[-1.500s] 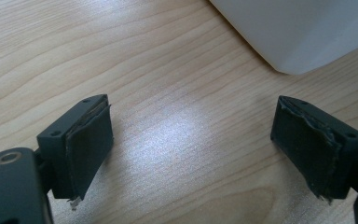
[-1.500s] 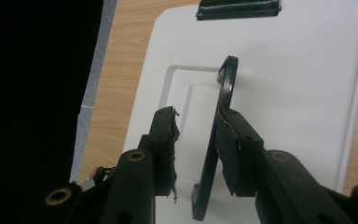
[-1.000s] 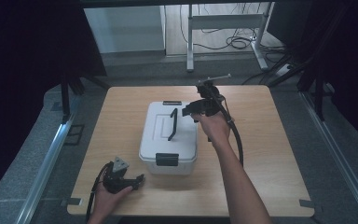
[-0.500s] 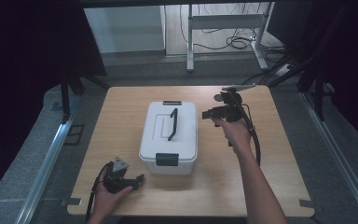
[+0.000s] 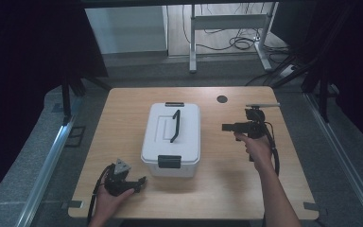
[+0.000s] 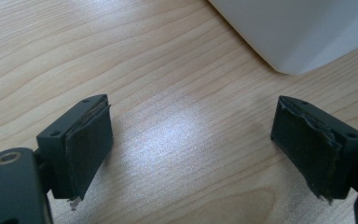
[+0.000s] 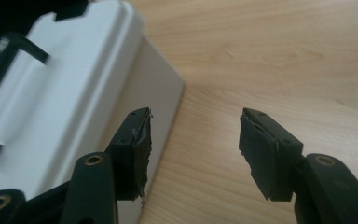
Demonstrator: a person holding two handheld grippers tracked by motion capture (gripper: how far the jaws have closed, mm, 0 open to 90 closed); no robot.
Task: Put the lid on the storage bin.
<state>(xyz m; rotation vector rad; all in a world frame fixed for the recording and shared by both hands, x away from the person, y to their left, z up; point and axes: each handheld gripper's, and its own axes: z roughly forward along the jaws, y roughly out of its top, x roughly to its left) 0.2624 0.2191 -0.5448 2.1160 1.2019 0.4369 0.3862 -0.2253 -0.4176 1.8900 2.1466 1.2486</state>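
**Box shut, both grippers off it**

Left gripper (image 5: 139,180) parked near the box's front corner, jaws wide, empty. Box (image 5: 171,139) mid-table (image 5: 123,101), latched, handle (image 5: 175,126) flat. Right gripper (image 5: 227,126) beside it — jaws just opened, empty. Likely next: reach for the front latch (image 5: 169,161).

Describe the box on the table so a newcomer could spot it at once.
On the wooden table, look near the middle, between the two hand-held grippers. The white box stands there, lid on. Its black handle and black latch mark it out.
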